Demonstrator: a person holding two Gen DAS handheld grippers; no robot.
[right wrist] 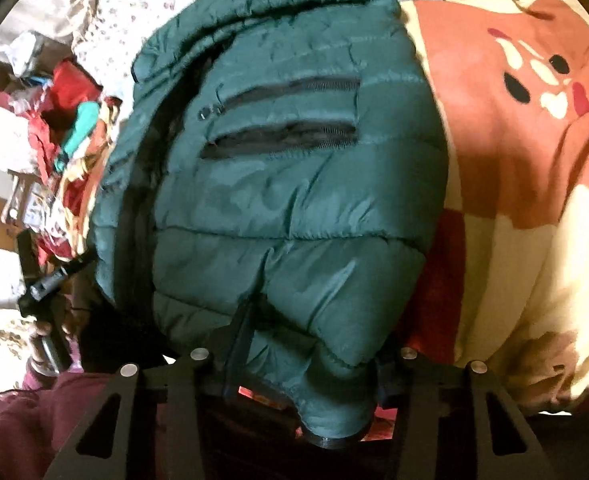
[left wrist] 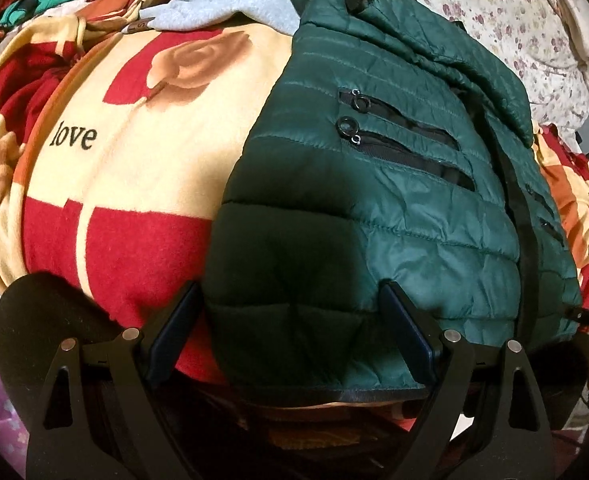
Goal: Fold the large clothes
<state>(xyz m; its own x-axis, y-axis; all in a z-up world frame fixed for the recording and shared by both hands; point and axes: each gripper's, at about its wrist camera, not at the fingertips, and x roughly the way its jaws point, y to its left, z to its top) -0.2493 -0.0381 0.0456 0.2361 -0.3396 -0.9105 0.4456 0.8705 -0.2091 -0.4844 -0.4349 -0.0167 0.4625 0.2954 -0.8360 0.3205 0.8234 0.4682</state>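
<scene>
The left gripper (left wrist: pixel 294 320) stood wide open, its black fingers (left wrist: pixel 404 320) straddling the hem of the dark green quilted puffer jacket (left wrist: pixel 394 184) without pinching it. The right gripper (right wrist: pixel 310 344) was clenched on a bunched hem corner of the jacket. The jacket lay on a cream, red and orange fleece blanket (left wrist: pixel 134 160), its long axis running away from both cameras, hood end farthest.

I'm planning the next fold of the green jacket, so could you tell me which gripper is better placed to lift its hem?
Probably the right gripper: its fingers look closed on the green puffer jacket's hem. The left gripper is open, fingers either side of the hem, gripping nothing yet.
</scene>
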